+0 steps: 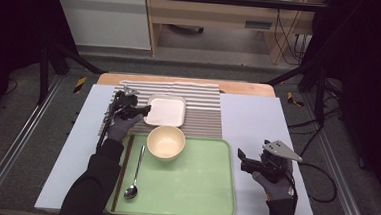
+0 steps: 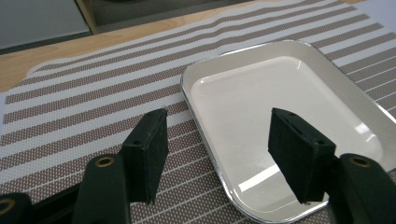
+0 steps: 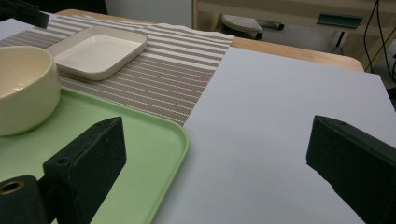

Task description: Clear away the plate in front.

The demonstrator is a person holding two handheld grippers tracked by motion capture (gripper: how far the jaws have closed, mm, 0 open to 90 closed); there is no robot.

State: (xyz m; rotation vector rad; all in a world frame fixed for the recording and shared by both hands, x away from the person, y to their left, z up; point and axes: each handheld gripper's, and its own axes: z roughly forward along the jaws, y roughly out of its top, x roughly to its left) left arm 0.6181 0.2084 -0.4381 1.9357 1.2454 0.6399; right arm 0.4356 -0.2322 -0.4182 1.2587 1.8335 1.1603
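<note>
Chopsticks (image 1: 123, 169), perhaps, partly under the sleeve (image 1: 94, 181).

Black tongs (image 1: 147, 110), grey gloves, dark sleeves

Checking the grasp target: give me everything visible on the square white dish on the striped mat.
The square white dish is shallow, rounded at the corners, with a raised rim and a glossy, plastic-looking finish. It is empty and lies flat on the striped mat, just beyond the cream bowl. The left gripper straddles its near-left rim with jaws open, one outside, one over the inside; contact cannot be told.
</note>
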